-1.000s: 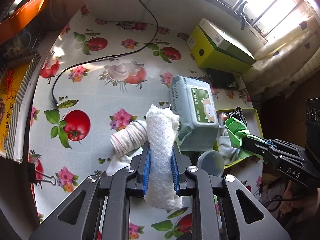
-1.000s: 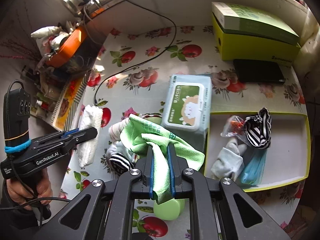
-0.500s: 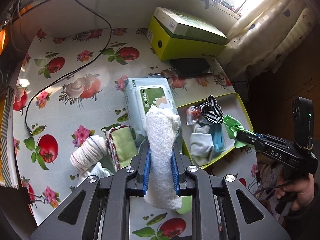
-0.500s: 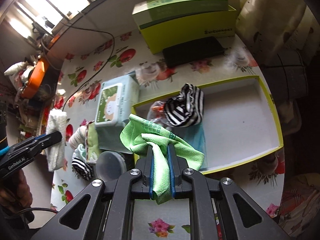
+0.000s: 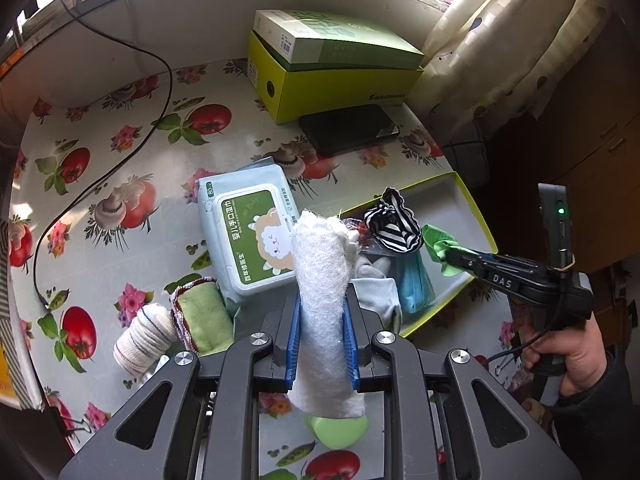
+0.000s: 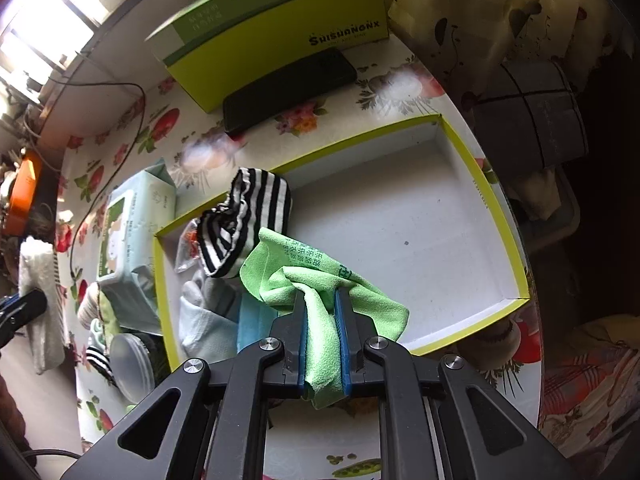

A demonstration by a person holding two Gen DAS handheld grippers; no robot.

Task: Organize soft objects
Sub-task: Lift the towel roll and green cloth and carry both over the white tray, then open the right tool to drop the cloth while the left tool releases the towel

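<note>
The counter (image 5: 100, 240) wears a fruit-and-flower cloth. Ahead of the left hand-held gripper (image 5: 323, 332) lie a wipes pack (image 5: 248, 236) and tray (image 5: 476, 216); farther off sit a phone (image 5: 348, 128), box (image 5: 332, 88) and cable (image 5: 100, 176).

Wet-wipes pack (image 5: 250, 236) flat on desk (image 5: 120, 184), left of shallow tray (image 6: 496, 216). In tray's left end: sock (image 6: 244, 208), face mask (image 6: 252, 320), glove (image 6: 204, 320). Phone (image 5: 348, 128) behind tray, before stacked boxes (image 5: 336, 68). Rolled sock (image 5: 140, 338) and folded cloth (image 5: 202, 318) left of towel (image 5: 324, 304) in left claw (image 5: 323, 320). Cloth (image 6: 320, 300) in right claw (image 6: 323, 328), over tray.
</note>
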